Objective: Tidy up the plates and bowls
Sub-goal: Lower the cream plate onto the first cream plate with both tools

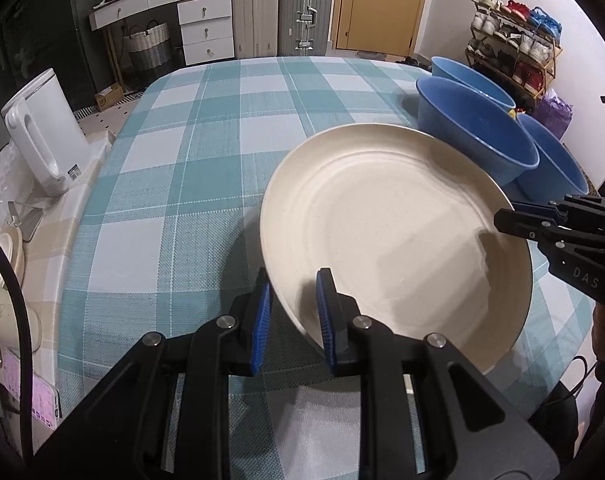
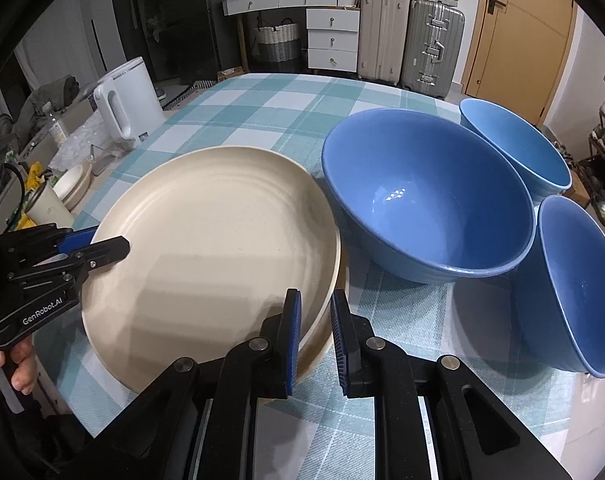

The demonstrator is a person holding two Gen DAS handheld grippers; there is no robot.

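A large cream plate (image 1: pixel 390 232) (image 2: pixel 214 240) hangs low over the checked tablecloth (image 1: pixel 182 160), held from both sides. My left gripper (image 1: pixel 294 280) (image 2: pixel 114 242) is shut on its left rim. My right gripper (image 2: pixel 316 300) (image 1: pixel 502 216) is shut on its right rim. In the right wrist view a second cream rim (image 2: pixel 344 276) shows just under the plate's right edge. Three blue bowls stand to the right of the plate: a big one (image 2: pixel 422 208) (image 1: pixel 474 132), one behind it (image 2: pixel 514 144) (image 1: pixel 462 76), and one nearer on the right (image 2: pixel 574 288) (image 1: pixel 554 160).
A white kettle (image 1: pixel 42 140) (image 2: pixel 122 100) stands at the table's left edge, with a cup (image 2: pixel 48 204), a small cream dish (image 2: pixel 74 184) and a phone (image 1: pixel 42 396) nearby. Suitcases (image 2: pixel 410 40) and white drawers (image 2: pixel 332 40) stand beyond the far edge.
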